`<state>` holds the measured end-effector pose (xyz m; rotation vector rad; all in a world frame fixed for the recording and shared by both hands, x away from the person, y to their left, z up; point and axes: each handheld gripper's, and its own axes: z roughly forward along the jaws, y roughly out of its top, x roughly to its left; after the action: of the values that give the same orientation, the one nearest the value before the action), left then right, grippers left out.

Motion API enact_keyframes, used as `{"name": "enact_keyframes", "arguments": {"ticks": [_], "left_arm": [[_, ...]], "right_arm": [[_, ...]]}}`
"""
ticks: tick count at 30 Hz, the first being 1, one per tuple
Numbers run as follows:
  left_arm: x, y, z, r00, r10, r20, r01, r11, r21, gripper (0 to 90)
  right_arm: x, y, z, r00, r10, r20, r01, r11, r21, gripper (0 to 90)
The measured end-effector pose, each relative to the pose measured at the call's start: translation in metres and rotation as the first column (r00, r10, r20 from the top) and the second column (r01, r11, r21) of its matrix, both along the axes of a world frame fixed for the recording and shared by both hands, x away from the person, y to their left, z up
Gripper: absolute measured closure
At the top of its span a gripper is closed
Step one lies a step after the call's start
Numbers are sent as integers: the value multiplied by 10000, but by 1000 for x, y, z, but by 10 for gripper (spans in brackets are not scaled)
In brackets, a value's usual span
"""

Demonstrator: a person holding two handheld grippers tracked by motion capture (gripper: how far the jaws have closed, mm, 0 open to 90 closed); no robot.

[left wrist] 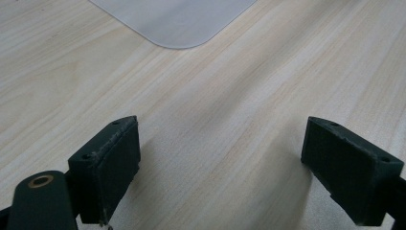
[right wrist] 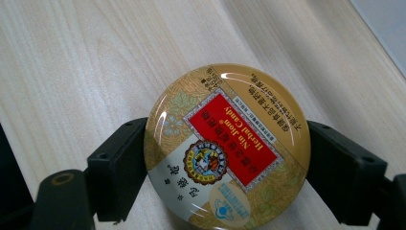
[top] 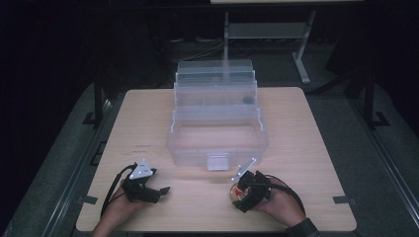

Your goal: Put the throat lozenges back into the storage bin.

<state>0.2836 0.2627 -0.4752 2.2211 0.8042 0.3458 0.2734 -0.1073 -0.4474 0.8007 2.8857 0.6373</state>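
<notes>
A round gold candy tin (right wrist: 225, 139) with a red label lies flat on the wooden table (top: 306, 148) near its front edge, right of centre. My right gripper (right wrist: 227, 165) is shut on the tin, one black pad pressed to each side of its rim. In the high view the tin (top: 234, 191) peeks out just left of the right gripper (top: 242, 196), with a hand behind it. At the front left my left gripper (top: 160, 191) rests low over bare wood. Its jaws (left wrist: 220, 163) stand wide apart with nothing between them.
A large clear plastic box (top: 217, 153) with stepped fold-out trays stands open at the table's middle, its latch facing the front. A corner of it shows ahead of the left gripper (left wrist: 177, 19). Dark floor and a metal frame lie beyond the table.
</notes>
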Motion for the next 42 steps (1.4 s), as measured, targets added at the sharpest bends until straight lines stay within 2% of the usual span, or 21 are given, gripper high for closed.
{"name": "enact_keyframes", "arguments": {"ticks": [8, 21, 42], "left_arm": [[0, 0, 0, 10000, -3, -1, 3, 10000, -4, 123], [0, 0, 0, 10000, 2, 2, -2, 10000, -5, 123], [0, 0, 0, 10000, 3, 0, -3, 10000, -8, 123]], "right_arm": [[1, -1, 1, 9999, -102, -74, 102, 9999, 49, 196], [1, -5, 12, 9998, -178, -56, 179, 9998, 126, 196], [4, -25, 30, 9989, -463, 29, 462, 9988, 146, 196]]}}
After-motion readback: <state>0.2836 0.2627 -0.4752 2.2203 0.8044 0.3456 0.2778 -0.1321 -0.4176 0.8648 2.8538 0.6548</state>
